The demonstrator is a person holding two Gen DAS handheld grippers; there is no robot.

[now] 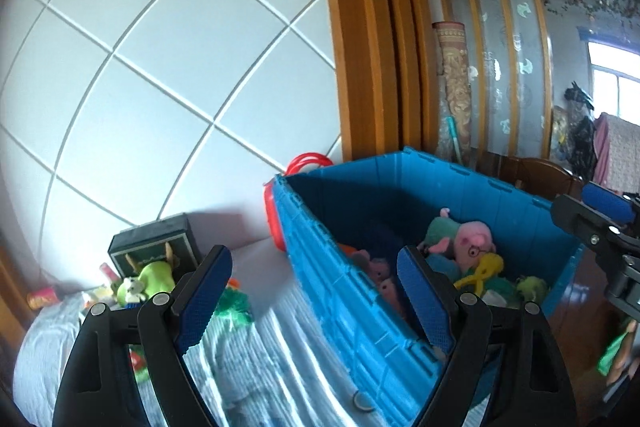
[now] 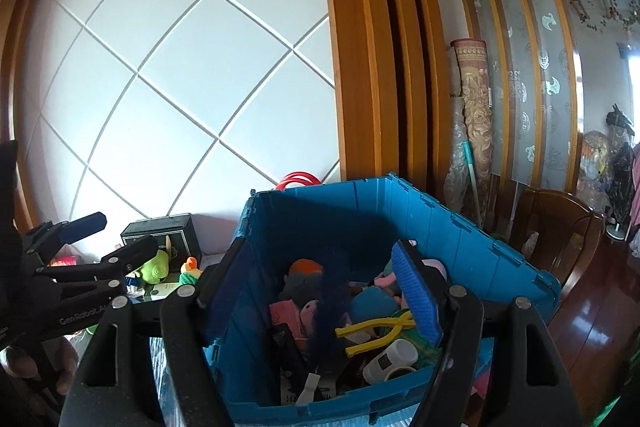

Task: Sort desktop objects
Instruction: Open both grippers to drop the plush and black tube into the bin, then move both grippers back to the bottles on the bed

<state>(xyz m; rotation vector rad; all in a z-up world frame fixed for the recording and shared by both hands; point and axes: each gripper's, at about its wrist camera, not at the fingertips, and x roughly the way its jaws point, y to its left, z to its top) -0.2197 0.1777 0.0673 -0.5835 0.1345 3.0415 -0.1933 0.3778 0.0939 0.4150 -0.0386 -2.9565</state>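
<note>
Directly below right tool (image 2: 320, 291): blue crate (image 2: 460, 227).

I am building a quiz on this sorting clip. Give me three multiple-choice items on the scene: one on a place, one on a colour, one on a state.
1. Where does the pink pig plush lie?
A. inside the blue crate
B. on the black box
C. on the wooden floor

2. What colour is the crate?
A. red
B. blue
C. grey

3. How do the two tools stand?
A. both open and empty
B. left shut on a toy
C. right shut on a bottle

Answers:
1 A: the pink pig plush rests among toys within the walls of the blue crate.
2 B: its ribbed walls are blue in both views.
3 A: the left tool and the right tool show spread fingers with nothing between them.
</note>
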